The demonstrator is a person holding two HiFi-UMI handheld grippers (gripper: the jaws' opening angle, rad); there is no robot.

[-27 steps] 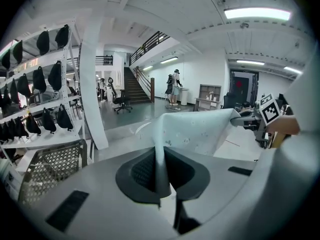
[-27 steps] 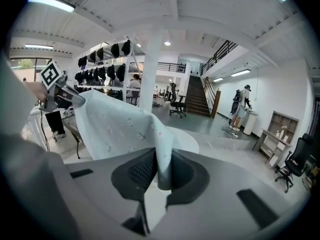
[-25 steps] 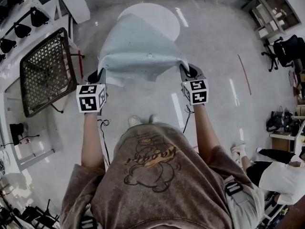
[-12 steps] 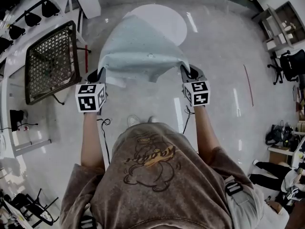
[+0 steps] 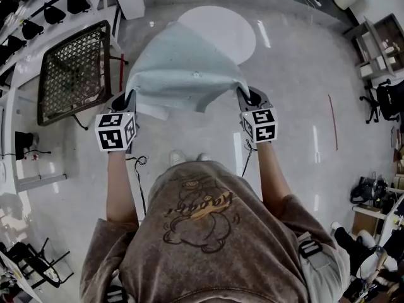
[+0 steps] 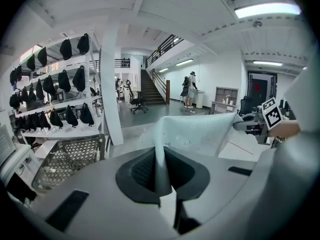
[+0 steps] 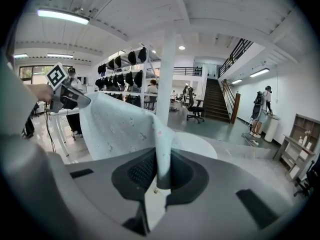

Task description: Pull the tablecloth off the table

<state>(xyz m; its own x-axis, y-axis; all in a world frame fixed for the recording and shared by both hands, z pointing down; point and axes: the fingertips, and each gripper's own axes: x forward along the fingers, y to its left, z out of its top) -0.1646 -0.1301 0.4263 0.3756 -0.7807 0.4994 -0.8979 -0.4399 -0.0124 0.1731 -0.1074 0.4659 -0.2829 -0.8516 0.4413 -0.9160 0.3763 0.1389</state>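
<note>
Gripping the tablecloth (image 5: 183, 68) by its near corners, left gripper (image 5: 128, 100) and right gripper (image 5: 246, 96) both clamped on it, I am judging the pull-off half done: its far end is seemingly lying on the table (image 5: 230, 33) at its near edge, calling for a further backward draw.

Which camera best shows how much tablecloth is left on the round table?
The head view: the tablecloth shows whole, its far tip overlapping the round table, near corners pinched in the left hand-held gripper and right hand-held gripper. Each gripper view shows only its own clamped corner and nearby cloth.
</note>
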